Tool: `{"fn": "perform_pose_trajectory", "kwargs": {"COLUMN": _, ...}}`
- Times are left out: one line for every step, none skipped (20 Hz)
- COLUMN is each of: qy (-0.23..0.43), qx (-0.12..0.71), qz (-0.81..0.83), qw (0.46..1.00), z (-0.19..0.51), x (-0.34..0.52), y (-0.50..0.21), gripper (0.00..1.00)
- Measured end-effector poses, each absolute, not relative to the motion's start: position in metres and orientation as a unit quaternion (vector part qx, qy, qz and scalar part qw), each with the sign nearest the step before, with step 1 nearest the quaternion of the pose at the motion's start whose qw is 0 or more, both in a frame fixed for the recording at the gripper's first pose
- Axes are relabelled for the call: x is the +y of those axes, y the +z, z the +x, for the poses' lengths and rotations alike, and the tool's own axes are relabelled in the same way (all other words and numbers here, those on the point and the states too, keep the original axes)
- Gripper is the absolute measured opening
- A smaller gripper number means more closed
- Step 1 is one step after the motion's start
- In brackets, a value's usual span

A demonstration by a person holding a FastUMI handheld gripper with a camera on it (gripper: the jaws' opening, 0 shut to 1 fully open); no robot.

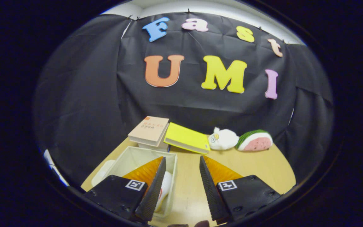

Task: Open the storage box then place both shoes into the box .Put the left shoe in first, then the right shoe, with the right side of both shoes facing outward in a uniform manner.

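- Across the gripper view, a light wooden table [257, 170] runs back to the booth's wall of creased black cloth [83, 104]; a strip of pale ceiling shows above the cloth.
- At the far edge of the table, near the cloth, a tan book [150, 130] lies on something pale, with a yellow book [186, 137] leaning just beside it.
- To the side of the yellow book sit a white plush toy [223, 138] and, touching it, a watermelon-slice plush [255, 141].
- The storage box [137, 156], an off-white fabric bin, stands open on the table under and ahead of the left finger.
- Inside the box, a white shoe [165, 186] shows past the left finger's inner edge; how it lies cannot be told.
- A pale rounded object [101, 173] lies against the box's outer side; what it is stays unclear.
- The gripper [182, 164] has its fingers spread wide, with bare table between them and nothing held.
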State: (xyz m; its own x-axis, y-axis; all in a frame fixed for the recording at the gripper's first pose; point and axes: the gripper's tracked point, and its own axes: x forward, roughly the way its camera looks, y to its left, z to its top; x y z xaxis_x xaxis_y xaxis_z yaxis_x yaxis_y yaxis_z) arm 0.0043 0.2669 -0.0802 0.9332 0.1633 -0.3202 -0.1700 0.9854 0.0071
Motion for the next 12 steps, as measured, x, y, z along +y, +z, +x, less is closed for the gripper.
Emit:
{"fn": "perform_pose_trajectory", "kwargs": {"qy": 0.083, "qx": 0.147, "qz": -0.01, "qw": 0.986, "z": 0.003, "x": 0.26, "y": -0.07, "gripper": 0.71}}
{"fn": "perform_pose_trajectory", "kwargs": {"qy": 0.079, "qx": 0.138, "qz": -0.008, "qw": 0.987, "z": 0.007, "x": 0.251, "y": -0.062, "gripper": 0.86}}
{"fn": "perform_pose_trajectory", "kwargs": {"qy": 0.068, "qx": 0.129, "qz": -0.005, "qw": 0.989, "z": 0.003, "x": 0.239, "y": -0.055, "gripper": 1.0}}
{"fn": "perform_pose_trajectory", "kwargs": {"qy": 0.057, "qx": 0.123, "qz": 0.003, "qw": 0.991, "z": 0.005, "x": 0.229, "y": -0.046, "gripper": 1.0}}
{"fn": "perform_pose_trajectory", "kwargs": {"qy": 0.051, "qx": 0.119, "qz": 0.015, "qw": 0.992, "z": 0.005, "x": 0.221, "y": -0.038, "gripper": 1.0}}
{"fn": "perform_pose_trajectory", "kwargs": {"qy": 0.045, "qx": 0.116, "qz": 0.027, "qw": 0.992, "z": 0.005, "x": 0.213, "y": -0.033, "gripper": 1.0}}
{"fn": "perform_pose_trajectory", "kwargs": {"qy": 0.038, "qx": 0.114, "qz": 0.036, "qw": 0.992, "z": 0.004, "x": 0.204, "y": -0.027, "gripper": 1.0}}
{"fn": "perform_pose_trajectory", "kwargs": {"qy": 0.029, "qx": 0.108, "qz": 0.042, "qw": 0.993, "z": 0.004, "x": 0.192, "y": -0.021, "gripper": 1.0}}
{"fn": "perform_pose_trajectory", "kwargs": {"qy": 0.02, "qx": 0.102, "qz": 0.046, "qw": 0.994, "z": 0.003, "x": 0.182, "y": -0.015, "gripper": 1.0}}
{"fn": "perform_pose_trajectory", "kwargs": {"qy": 0.007, "qx": 0.094, "qz": 0.044, "qw": 0.995, "z": 0.002, "x": 0.17, "y": -0.009, "gripper": 1.0}}
{"fn": "perform_pose_trajectory", "kwargs": {"qy": -0.005, "qx": 0.087, "qz": 0.043, "qw": 0.995, "z": 0.0, "x": 0.157, "y": -0.003, "gripper": 1.0}}
{"fn": "perform_pose_trajectory", "kwargs": {"qy": -0.017, "qx": 0.081, "qz": 0.043, "qw": 0.996, "z": -0.002, "x": 0.148, "y": 0.001, "gripper": 1.0}}
